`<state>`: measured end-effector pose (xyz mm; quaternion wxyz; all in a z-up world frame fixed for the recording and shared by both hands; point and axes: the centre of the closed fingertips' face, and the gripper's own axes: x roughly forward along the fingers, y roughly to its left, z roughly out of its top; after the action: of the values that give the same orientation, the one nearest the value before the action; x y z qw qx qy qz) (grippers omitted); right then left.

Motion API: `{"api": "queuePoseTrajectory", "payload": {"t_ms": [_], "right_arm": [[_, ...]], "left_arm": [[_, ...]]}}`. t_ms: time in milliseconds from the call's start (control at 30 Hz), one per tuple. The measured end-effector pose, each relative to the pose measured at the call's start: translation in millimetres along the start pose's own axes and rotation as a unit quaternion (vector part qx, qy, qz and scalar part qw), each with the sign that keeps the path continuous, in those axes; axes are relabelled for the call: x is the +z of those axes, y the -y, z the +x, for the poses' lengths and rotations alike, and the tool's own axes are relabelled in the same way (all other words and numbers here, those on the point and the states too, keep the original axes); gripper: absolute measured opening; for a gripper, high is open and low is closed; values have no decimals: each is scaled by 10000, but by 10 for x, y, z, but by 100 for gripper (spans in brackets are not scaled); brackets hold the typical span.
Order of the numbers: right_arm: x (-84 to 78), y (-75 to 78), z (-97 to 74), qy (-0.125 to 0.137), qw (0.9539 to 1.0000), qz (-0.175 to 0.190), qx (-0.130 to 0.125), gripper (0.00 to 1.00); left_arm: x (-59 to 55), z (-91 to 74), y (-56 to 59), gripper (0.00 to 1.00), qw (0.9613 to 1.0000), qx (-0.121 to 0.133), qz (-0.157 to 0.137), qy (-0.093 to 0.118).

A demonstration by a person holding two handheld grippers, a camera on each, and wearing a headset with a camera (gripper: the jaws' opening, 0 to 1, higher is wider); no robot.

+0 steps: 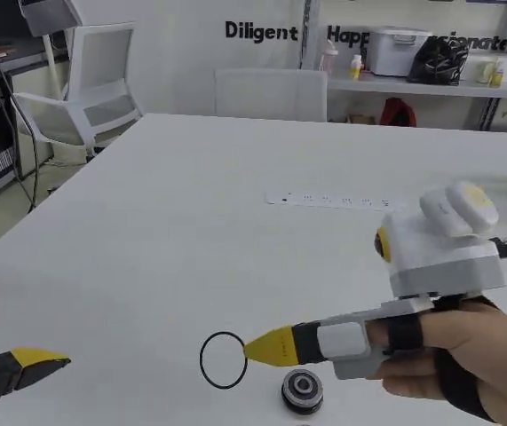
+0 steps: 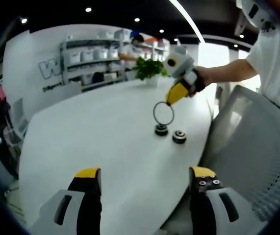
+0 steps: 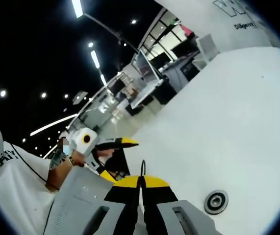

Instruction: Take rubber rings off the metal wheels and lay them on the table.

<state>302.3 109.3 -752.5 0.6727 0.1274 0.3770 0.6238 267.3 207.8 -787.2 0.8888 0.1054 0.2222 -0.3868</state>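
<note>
Wheels [image 2: 161,130]: we count two in left gripper view, one in head view; right gripper [image 1: 251,349] fingers clamp one ring [image 1: 202,360], left gripper [image 2: 144,172] fingers apart.

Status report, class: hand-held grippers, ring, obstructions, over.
Right hand-held gripper shut on rubber ring, held off metal wheels. Left hand-held gripper open, empty. Nothing in the way.

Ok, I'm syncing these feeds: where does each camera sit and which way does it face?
Head view: headset, looking down at the table; a hand, right gripper.
Left gripper view: on the left gripper, open jaws, facing the right gripper across the table.
Right gripper view: shut jaws gripping the rubber ring, facing the left gripper.
Shared: that ring, a metal wheel.
</note>
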Motion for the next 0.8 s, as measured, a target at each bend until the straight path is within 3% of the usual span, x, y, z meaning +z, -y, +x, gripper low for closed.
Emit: {"api": "queuePoseTrajectory", "payload": {"t_ms": [333, 600, 800], "right_arm": [[-238, 295, 204, -552, 9976, -122, -409, 0], [-466, 384, 374, -1052, 9921, -354, -589, 0], [-514, 510, 414, -1170, 9887, -415, -839, 0]], "left_arm": [[-38, 9, 37, 74, 10000, -11, -24, -25], [-72, -8, 22, 74, 9999, 65, -91, -34], [-33, -17, -17, 74, 9998, 136, -126, 44]]}}
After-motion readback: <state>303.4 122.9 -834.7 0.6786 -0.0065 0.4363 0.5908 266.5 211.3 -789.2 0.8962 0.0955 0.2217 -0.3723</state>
